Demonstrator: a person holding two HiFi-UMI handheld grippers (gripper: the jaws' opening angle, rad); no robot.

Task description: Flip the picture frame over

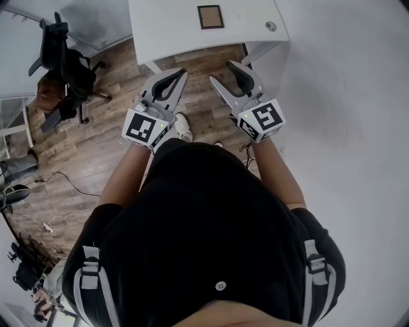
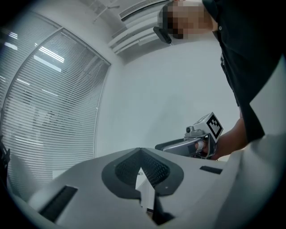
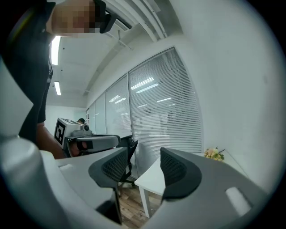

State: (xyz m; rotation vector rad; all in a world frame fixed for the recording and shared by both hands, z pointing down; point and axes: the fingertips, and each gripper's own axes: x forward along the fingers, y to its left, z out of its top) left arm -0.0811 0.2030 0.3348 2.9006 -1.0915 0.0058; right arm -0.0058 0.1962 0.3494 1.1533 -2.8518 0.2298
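Observation:
The picture frame, brown with a dark border, lies flat on the white table ahead of me. Both grippers are held in the air short of the table's near edge, above the wood floor. My left gripper has its jaws together with nothing held; in the left gripper view its pads meet at the tip of the left gripper. My right gripper stands open and empty; in the right gripper view the right gripper shows a clear gap between its jaws, with the table's corner beyond it.
A small round object lies on the table right of the frame. A black office chair stands at the left on the wood floor, with cables near it. A white wall runs along the right. Yellow flowers sit on the table.

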